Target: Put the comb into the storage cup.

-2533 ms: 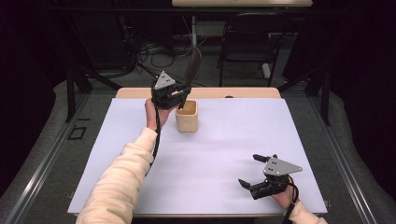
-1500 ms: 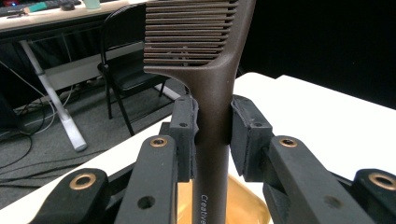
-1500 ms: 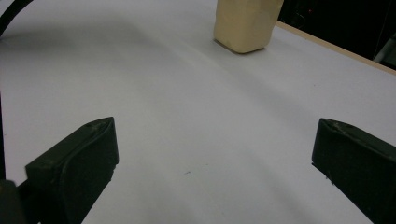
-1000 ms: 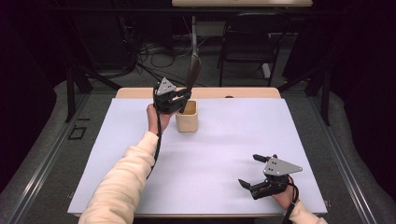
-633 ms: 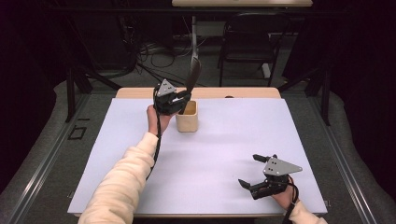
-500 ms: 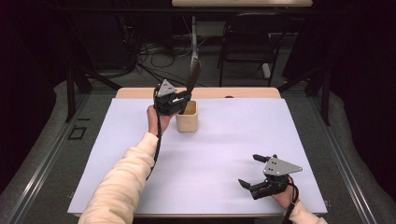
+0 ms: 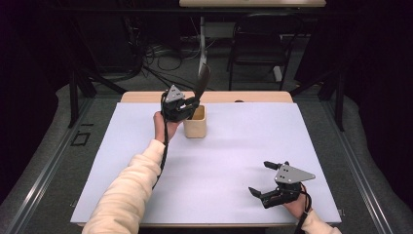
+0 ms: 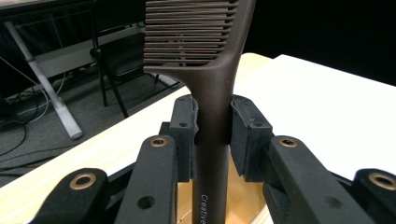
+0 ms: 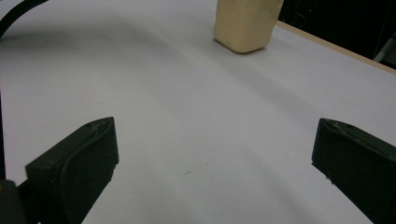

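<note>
A dark brown comb stands upright, its handle held over a small tan wooden cup at the table's far middle. My left gripper is shut on the comb's handle just above the cup's rim. In the left gripper view the comb rises between the two pads, teeth pointing left, and the cup's inside shows below. My right gripper rests open near the front right edge of the table, nothing between its fingers. The cup stands far ahead in the right gripper view.
A white sheet covers the table, with a wooden strip along the far edge. Beyond the table stand a chair, a table leg and cables on the floor. A person's cream sleeve reaches in from the front left.
The left gripper with the comb has shifted slightly right and down towards the cup. The right gripper has stayed still.
</note>
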Available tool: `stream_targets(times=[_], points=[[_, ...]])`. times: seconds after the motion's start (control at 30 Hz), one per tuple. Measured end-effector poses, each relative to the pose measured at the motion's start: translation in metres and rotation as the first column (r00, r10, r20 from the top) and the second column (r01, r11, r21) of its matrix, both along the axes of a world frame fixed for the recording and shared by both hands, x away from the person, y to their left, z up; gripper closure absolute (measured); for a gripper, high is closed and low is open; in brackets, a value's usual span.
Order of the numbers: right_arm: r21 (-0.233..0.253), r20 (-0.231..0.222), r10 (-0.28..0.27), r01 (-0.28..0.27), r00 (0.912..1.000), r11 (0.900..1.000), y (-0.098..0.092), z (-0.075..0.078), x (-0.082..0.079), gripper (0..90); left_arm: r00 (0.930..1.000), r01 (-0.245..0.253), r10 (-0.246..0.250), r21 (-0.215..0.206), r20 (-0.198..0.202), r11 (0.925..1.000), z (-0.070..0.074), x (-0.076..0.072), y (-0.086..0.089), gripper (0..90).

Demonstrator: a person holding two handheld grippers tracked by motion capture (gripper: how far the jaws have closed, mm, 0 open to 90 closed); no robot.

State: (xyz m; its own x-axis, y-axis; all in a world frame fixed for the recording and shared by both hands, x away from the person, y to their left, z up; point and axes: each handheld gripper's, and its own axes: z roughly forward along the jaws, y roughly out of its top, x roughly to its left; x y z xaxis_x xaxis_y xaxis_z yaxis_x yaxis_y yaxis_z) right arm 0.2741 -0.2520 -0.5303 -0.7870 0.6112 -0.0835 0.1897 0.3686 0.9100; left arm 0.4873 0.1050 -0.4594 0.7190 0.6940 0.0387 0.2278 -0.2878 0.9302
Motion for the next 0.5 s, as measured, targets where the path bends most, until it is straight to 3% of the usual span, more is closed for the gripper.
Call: stream_targets(times=[0.5], points=[[0.000, 0.002, -0.001, 0.001, 1.0000, 1.000, -0.0003, 0.0001, -0.0003, 0.1, 0.9998, 0.009, -0.009, 0.035, -0.017, 0.9994, -0.0055, 0.0015, -0.0056, 72.4]])
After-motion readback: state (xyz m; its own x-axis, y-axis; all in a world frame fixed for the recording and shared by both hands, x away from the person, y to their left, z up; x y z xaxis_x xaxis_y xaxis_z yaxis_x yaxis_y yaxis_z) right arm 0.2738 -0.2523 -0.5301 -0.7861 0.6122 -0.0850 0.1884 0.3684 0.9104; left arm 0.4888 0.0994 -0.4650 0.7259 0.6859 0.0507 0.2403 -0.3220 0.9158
